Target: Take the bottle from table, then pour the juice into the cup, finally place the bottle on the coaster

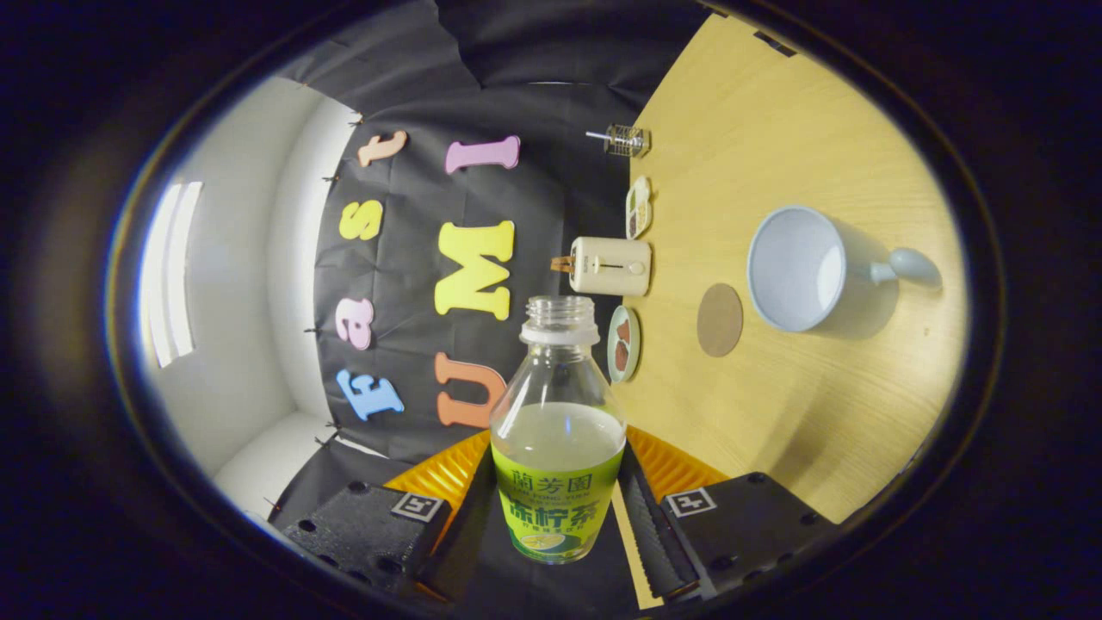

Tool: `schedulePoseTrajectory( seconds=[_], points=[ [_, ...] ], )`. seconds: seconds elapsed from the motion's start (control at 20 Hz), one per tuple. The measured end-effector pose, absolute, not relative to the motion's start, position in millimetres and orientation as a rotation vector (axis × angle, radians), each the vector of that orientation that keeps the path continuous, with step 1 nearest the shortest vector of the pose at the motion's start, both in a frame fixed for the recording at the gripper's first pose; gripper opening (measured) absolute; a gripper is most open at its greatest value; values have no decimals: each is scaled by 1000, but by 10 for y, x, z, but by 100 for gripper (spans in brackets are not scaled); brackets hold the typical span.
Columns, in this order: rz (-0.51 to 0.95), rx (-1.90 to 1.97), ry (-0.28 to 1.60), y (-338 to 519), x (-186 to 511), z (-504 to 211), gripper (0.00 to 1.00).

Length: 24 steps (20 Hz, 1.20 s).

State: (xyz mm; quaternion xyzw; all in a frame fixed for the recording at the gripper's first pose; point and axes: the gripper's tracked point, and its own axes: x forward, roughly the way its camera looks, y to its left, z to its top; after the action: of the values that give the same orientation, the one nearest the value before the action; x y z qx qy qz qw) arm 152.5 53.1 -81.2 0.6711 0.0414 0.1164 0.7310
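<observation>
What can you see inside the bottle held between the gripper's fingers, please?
The uncapped bottle, clamped in the gripper, holds pale, cloudy juice up to about its shoulder; the neck above is clear. Its green label hides whatever lies lower down.

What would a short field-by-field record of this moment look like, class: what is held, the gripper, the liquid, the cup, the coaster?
held: bottle, uncapped, between the two fingers
gripper: gripper shut on the bottle, one finger at each side
liquid: pale juice in the bottle, surface near its middle
view: rolled, so the table runs up one side
cup: pale cup on the table, mouth towards the camera, inside looks empty
coaster: round brown coaster beside the cup, bare
pour: not yet begun
</observation>
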Motion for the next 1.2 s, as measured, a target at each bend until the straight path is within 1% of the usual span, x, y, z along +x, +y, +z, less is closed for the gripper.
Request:
schedulePoseTrajectory(
  seconds=[0.3, 1.2],
  points=[
    [327, 1665, 89, 548, 1540, -735, 79],
    [377, 1843, 106, 389, 1526, -482, 79]
  ],
)
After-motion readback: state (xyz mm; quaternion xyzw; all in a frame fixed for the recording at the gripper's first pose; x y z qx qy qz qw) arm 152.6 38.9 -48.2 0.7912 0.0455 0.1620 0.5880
